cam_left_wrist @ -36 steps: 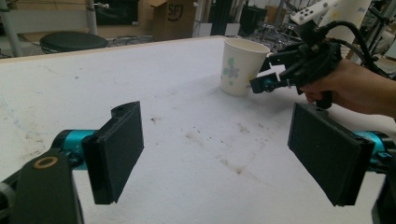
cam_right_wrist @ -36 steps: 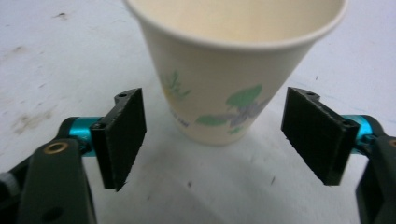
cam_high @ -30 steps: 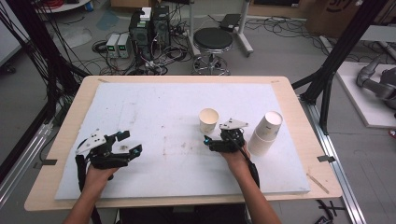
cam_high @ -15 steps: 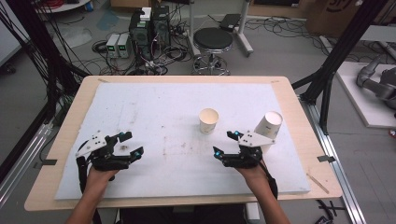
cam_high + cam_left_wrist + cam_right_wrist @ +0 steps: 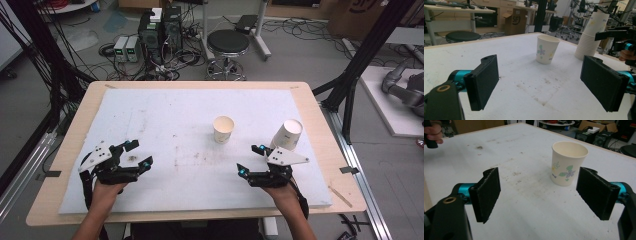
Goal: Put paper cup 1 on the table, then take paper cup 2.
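Across the tabletop, a white mat covers nearly the whole surface. Near the right edge leans a stack of paper cups, tilted; a single cup stands upright near the centre. The right gripper rests just beside the stack, jaws spread and empty, having just been opening. The left gripper sits toward the front left corner, jaws likewise spread, having just been opening, holding nothing. Risk: the leaning stack could topple if the right gripper brushes it; a hard pinch could crush the cup. Stack base contact is hidden behind the right gripper; the cup count cannot be told.
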